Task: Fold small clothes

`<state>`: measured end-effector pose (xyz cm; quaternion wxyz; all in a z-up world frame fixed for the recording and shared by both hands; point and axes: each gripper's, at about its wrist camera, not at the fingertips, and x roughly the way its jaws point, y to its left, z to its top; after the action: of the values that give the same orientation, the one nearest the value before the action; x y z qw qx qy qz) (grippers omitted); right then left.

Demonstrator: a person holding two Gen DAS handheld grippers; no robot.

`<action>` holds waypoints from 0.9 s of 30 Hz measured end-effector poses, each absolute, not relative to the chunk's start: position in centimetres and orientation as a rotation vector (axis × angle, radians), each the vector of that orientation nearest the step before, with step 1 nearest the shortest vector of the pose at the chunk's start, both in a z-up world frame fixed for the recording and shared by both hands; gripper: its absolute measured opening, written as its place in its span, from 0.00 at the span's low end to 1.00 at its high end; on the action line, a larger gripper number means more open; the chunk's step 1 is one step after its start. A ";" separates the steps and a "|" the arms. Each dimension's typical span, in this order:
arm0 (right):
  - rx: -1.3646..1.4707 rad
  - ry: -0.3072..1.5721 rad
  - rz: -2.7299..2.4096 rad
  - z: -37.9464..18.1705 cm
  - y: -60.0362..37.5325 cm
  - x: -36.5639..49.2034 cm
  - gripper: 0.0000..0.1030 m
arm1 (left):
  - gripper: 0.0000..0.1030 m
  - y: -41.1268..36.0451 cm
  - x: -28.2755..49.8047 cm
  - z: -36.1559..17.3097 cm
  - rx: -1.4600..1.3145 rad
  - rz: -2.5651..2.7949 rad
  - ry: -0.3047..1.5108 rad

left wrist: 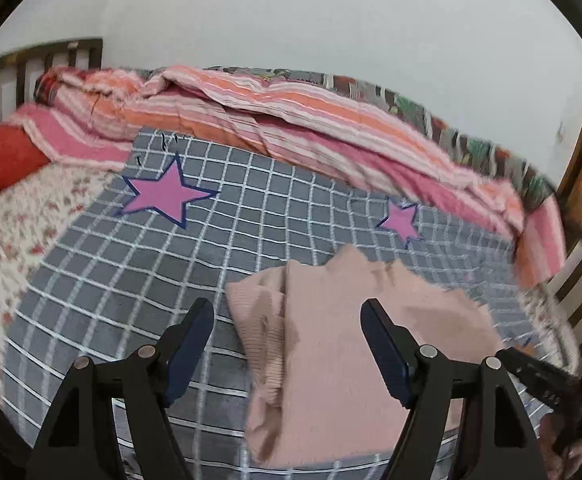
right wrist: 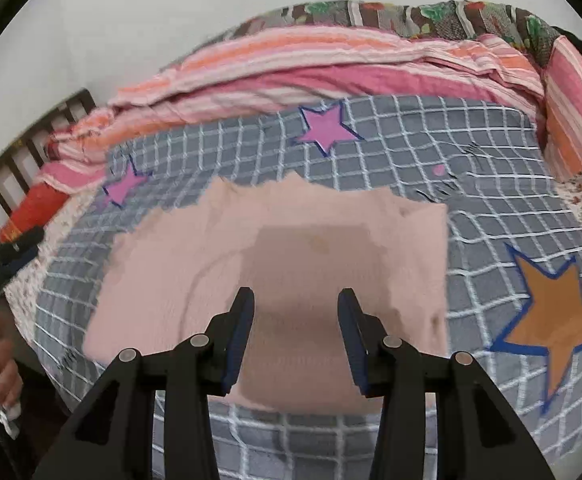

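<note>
Risk, left side: the left gripper [left wrist: 287,320] hangs over the left edge of the pink garment [left wrist: 355,344], where a ribbed band is already turned over. A bite taken there could catch only the top layer, or pick up the grey checked blanket [left wrist: 123,280] beneath, and drag the fold askew.

Risk, right side: the right gripper [right wrist: 296,312] is over the middle of the garment [right wrist: 275,240], not at an edge. Closing there would bunch the cloth instead of lifting a corner. Both views are blurred, so exact layers cannot be told.

Left gripper: jaws wide apart, holding nothing. The garment lies flat on the blanket at the near right; its left edge sits between the fingers and the rest runs right under the right finger.

Right gripper: jaws moderately open, empty. The garment spreads beneath and beyond the fingers, reaching farther left than right, with an orange star [right wrist: 551,320] on the blanket well to its right.
</note>
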<state>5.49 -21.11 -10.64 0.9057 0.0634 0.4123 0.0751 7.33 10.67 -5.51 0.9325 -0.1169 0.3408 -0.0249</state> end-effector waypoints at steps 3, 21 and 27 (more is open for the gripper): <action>0.169 0.886 0.187 -11.6 -20.6 5.6 0.42 | 0.72 11.2 7.2 -5.6 -0.276 -0.056 0.688; 0.138 0.869 0.184 -13.4 -19.9 7.7 0.42 | 0.72 15.0 9.3 -9.8 -0.393 -0.015 0.736; 0.137 0.867 0.179 -14.1 -19.3 9.2 0.42 | 0.72 16.1 10.2 -11.0 -0.414 -0.017 0.753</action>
<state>9.15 -19.27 -14.09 0.9014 0.0664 0.4191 0.0864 10.22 16.09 -11.01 0.9092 -0.2007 0.3648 -0.0080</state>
